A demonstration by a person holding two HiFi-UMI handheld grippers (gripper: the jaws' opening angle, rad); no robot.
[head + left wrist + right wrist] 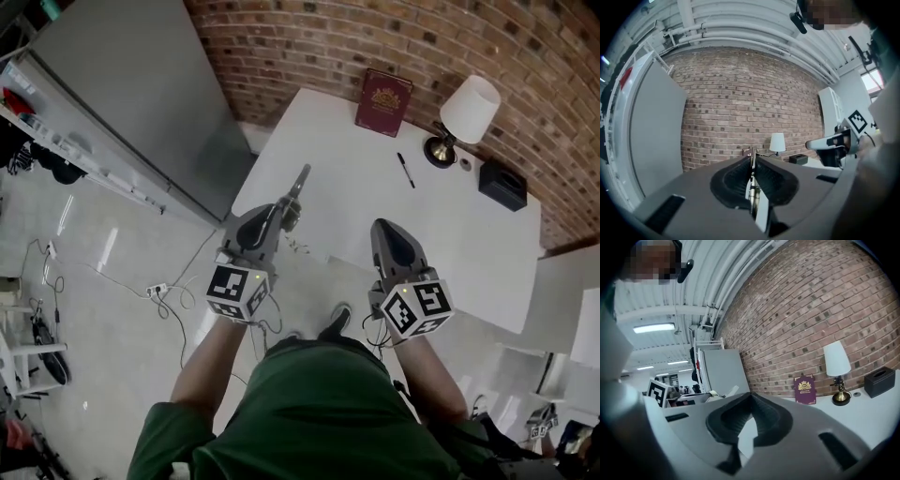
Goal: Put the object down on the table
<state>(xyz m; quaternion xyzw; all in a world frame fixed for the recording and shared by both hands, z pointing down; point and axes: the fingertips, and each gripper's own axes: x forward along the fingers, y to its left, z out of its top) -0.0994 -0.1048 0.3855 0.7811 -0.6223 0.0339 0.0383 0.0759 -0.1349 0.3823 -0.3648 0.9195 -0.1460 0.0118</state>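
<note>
At the near left corner of the white tabletop [349, 171], my left claw [286, 208] pinches a slender metal object [299, 183] that sticks out past the tips toward the brick wall [309, 42]. Looking along the left claw [752, 161], I see both dark pads pressed onto the thin metal object [751, 182], which runs up between them. What kind of tool it is I cannot tell. It is held in the claw and has not been laid on the tabletop.

My right claw [383, 227] hangs just to the right of the left one, over the tabletop's near edge. In its own view the right claw [750, 397] is pressed together with nothing between the pads.

Along the far side of the tabletop, by the wall, a maroon book [382, 101] with a gold crest stands upright. To its right is a lamp [467, 114] with a white shade and a brass foot. A black pen [405, 171] lies between the book and the lamp, nearer me, and a black box [502, 184] sits at the far right corner. A tall grey panel [141, 103] stands left of the tabletop, and cables [161, 292] trail across the pale floor below it.
</note>
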